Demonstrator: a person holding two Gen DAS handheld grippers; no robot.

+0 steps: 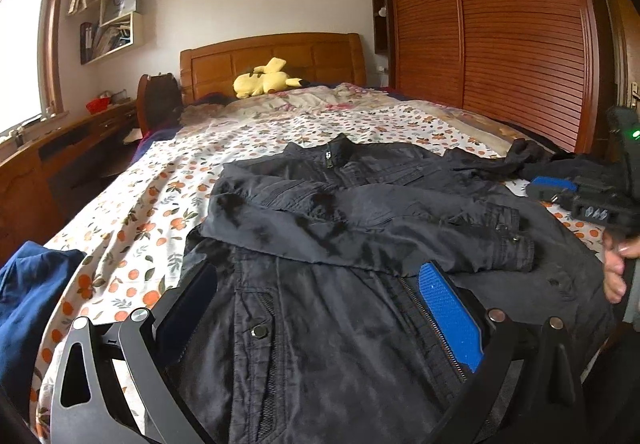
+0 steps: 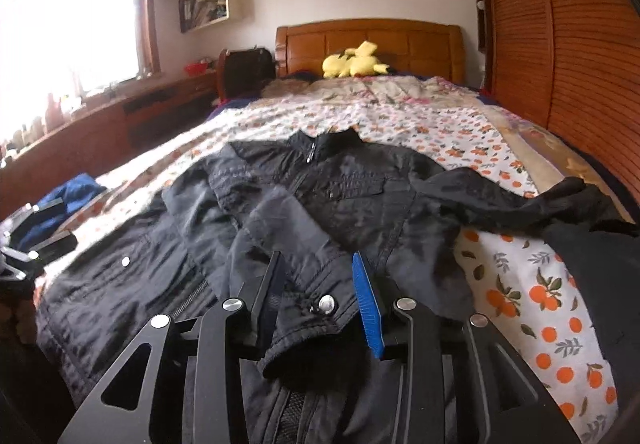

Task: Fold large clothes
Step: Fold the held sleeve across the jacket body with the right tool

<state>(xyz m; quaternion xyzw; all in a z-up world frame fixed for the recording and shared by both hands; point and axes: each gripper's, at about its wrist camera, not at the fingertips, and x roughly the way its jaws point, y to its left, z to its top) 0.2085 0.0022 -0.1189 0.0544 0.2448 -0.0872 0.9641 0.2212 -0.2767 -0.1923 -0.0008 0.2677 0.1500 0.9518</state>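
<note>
R tool jaws apart over sleeve cuff – sleeve laid across jacket for fold; L tool spread, nothing pinched.

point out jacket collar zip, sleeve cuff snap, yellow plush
jacket collar zip [image 2: 309, 155], right wrist view, on the zip pull at the collar.
sleeve cuff snap [image 2: 326, 303], right wrist view, on the metal snap head.
yellow plush [image 1: 264, 81], left wrist view, on its body.

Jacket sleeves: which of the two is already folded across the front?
The sleeve whose snap cuff lies between the right gripper's open fingers. The other sleeve still stretches sideways over the orange-print bedsheet.
</note>
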